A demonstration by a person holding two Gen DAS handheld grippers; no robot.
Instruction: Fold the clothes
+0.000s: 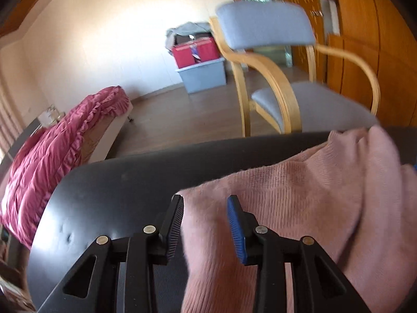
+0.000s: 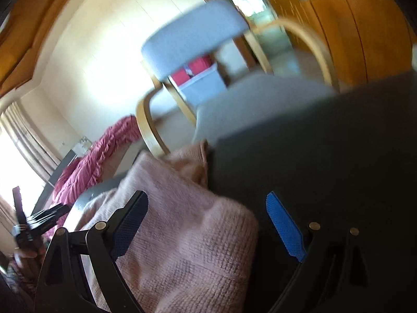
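The pink knitted sweater [image 1: 299, 208] lies bunched on the black table [image 1: 117, 190], which I take as my landmark. My left gripper [image 1: 206, 227] hangs over the table's near side, fingers narrowly parted with a fold of sweater lying between them; I cannot tell whether they pinch it. My right gripper [image 2: 208, 224] stands wide apart over the sweater's other end, its blue pad [image 2: 285, 230] above bare tabletop. Only the right view shows the left gripper from outside, at the table's left edge. Only the left view clearly shows, beyond the table, the whole wooden chair [image 1: 263, 26], the red box [image 1: 195, 52] on a grey bin [image 1: 203, 75], and the crimson quilt [image 1: 52, 151].
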